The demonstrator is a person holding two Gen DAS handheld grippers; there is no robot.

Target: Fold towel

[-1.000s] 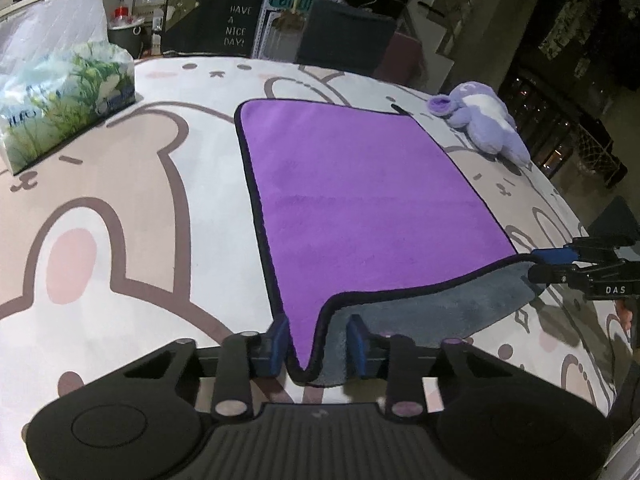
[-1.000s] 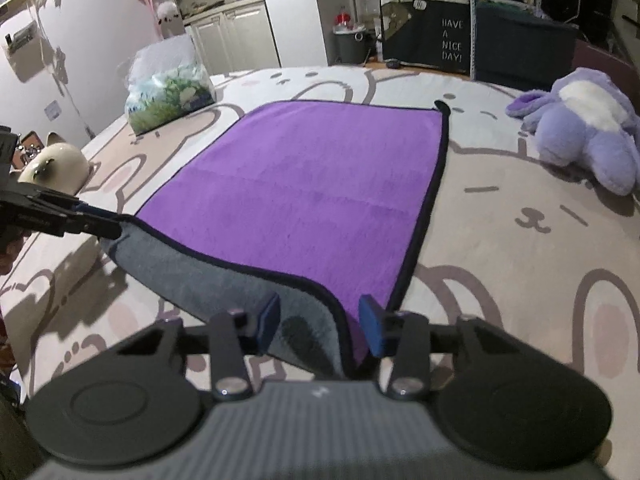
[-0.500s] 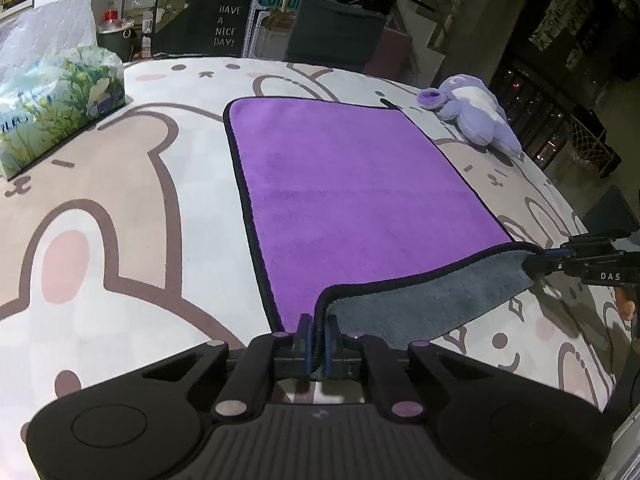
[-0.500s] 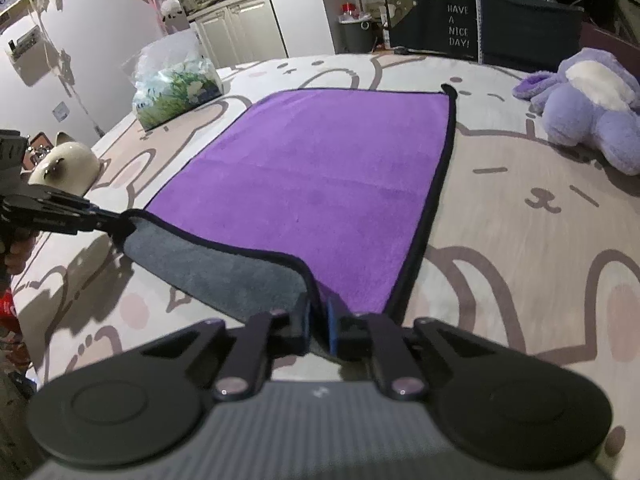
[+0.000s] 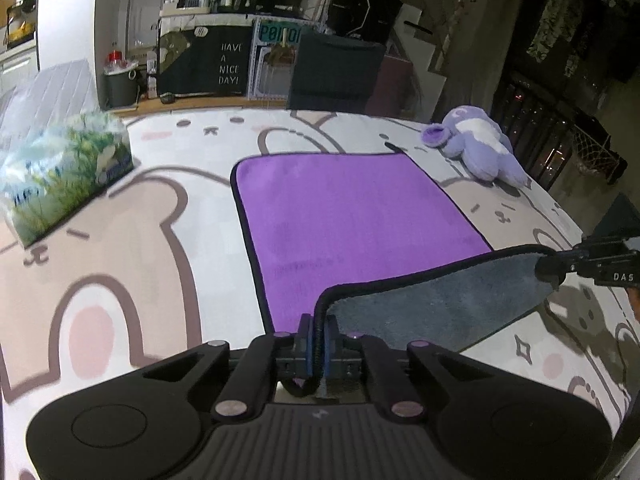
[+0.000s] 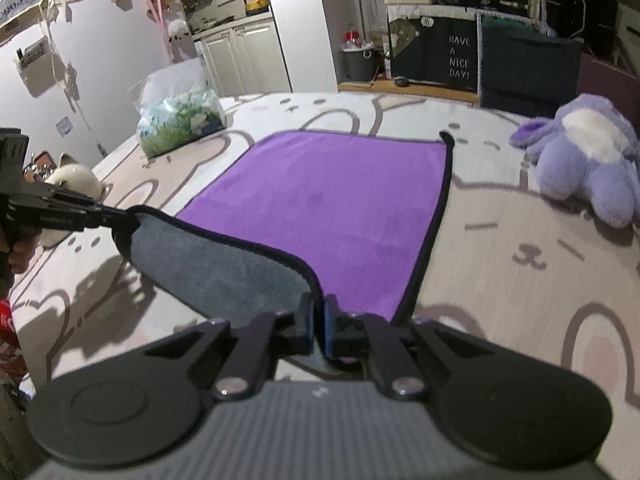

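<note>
A purple towel point(image 5: 352, 216) with black edging and a grey underside lies on the rabbit-print surface; it also shows in the right wrist view point(image 6: 332, 200). My left gripper point(image 5: 318, 340) is shut on the towel's near left corner. My right gripper point(image 6: 318, 322) is shut on the near right corner; it also shows in the left wrist view point(image 5: 560, 266). The near edge is lifted off the surface between them, with the grey underside point(image 5: 440, 304) facing me. The left gripper shows in the right wrist view point(image 6: 116, 214).
A tissue pack point(image 5: 60, 176) sits at the far left, also in the right wrist view point(image 6: 180, 120). A purple plush toy point(image 5: 476, 148) lies at the far right, also in the right wrist view point(image 6: 584, 156). A cream round object point(image 6: 76, 174) sits at the left edge.
Both grippers closed on the towel's near corners, then raised them. The near edge has come up off the surface and moved toward the far edge.
</note>
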